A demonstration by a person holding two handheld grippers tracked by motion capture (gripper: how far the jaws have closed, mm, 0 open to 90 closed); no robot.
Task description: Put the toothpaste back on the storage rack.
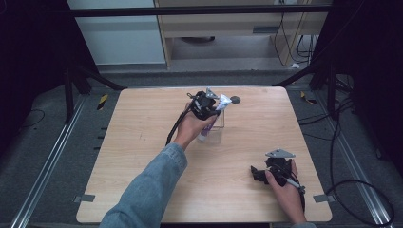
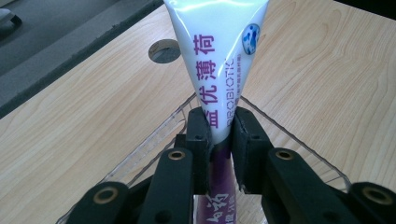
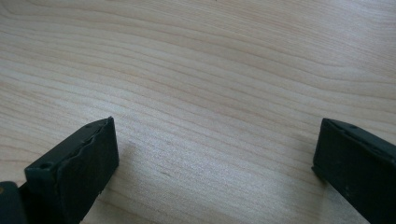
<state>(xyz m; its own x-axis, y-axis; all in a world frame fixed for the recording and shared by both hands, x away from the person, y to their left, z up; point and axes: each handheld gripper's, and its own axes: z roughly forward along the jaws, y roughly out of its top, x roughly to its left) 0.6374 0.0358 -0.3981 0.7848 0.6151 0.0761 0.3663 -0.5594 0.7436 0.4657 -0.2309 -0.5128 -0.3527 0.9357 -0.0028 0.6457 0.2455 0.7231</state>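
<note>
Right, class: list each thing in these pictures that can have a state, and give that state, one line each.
Left gripper: shut on the tube, above the clear container.
Tube: held upright, tilted slightly, lower end inside the container.
Clear container: standing on the table, open at the top.
Right gripper: open, holding nothing, low over the table.

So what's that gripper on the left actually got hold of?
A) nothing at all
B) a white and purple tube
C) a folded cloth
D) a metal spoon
B: in the left gripper view the left gripper is clamped on a white and purple tube above a clear container.
</note>
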